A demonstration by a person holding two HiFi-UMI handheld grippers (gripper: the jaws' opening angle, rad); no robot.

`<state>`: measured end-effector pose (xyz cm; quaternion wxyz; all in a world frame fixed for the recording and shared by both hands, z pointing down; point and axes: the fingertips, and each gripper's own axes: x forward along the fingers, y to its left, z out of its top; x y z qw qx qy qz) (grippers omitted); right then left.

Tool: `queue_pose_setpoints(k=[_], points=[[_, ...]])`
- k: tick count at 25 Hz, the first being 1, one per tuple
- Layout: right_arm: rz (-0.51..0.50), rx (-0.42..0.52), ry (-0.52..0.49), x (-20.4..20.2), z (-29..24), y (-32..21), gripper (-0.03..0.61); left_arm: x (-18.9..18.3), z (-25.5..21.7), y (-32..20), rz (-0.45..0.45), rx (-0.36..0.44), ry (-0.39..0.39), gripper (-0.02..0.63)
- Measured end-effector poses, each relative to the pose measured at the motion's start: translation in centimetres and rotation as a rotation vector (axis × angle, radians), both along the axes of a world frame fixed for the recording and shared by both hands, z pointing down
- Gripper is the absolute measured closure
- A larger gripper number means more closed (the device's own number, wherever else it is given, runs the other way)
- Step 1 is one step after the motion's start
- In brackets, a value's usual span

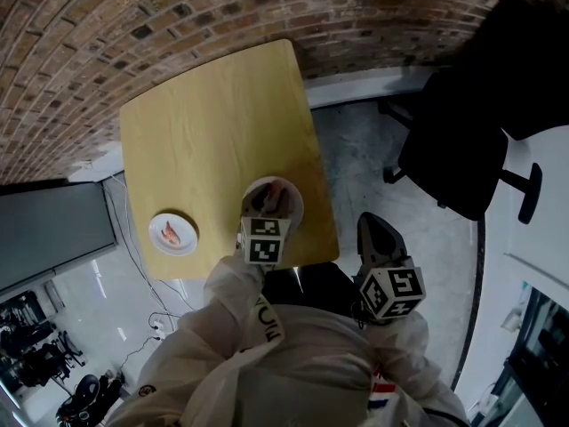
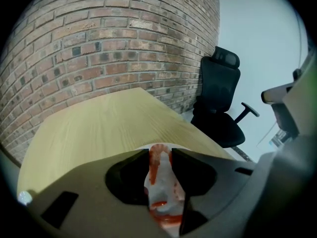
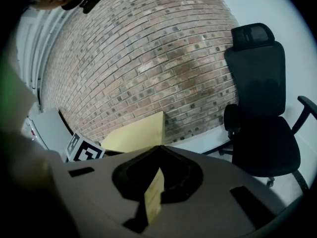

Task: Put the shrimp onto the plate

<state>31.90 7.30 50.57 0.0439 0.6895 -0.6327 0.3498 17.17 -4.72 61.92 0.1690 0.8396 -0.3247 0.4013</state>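
My left gripper (image 1: 267,206) (image 2: 161,153) is shut on a red and white shrimp (image 2: 161,185), which fills the gap between its jaws. It hangs just over a white round plate (image 1: 294,199) (image 2: 184,149) near the table's front right edge; only slivers of the rim show past the jaws. A second small white plate (image 1: 156,238) sits at the front left of the table with another reddish shrimp (image 1: 169,232) on it. My right gripper (image 1: 376,231) (image 3: 159,148) is shut and holds nothing, off the table's right side above the floor.
The yellow wooden table (image 1: 213,123) (image 2: 99,123) (image 3: 138,133) stands against a brick wall (image 1: 178,16). A black office chair (image 1: 462,149) (image 2: 218,103) (image 3: 262,113) stands on the grey floor to the right. A dark screen (image 1: 49,229) is at the left.
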Motion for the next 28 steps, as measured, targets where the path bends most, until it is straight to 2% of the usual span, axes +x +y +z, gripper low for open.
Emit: queue_pose_setpoints(k=[11,28], points=[[-0.004,-0.011,-0.008,0.44,0.71,0.21,0.555,-0.04,0.14,-0.05,-0.044,-0.012,0.020,0.466],[-0.011,-0.019,-0.002,0.13,0.87,0.60,0.555,-0.09,0.14,0.10,-0.041,-0.003,0.027,0.465]])
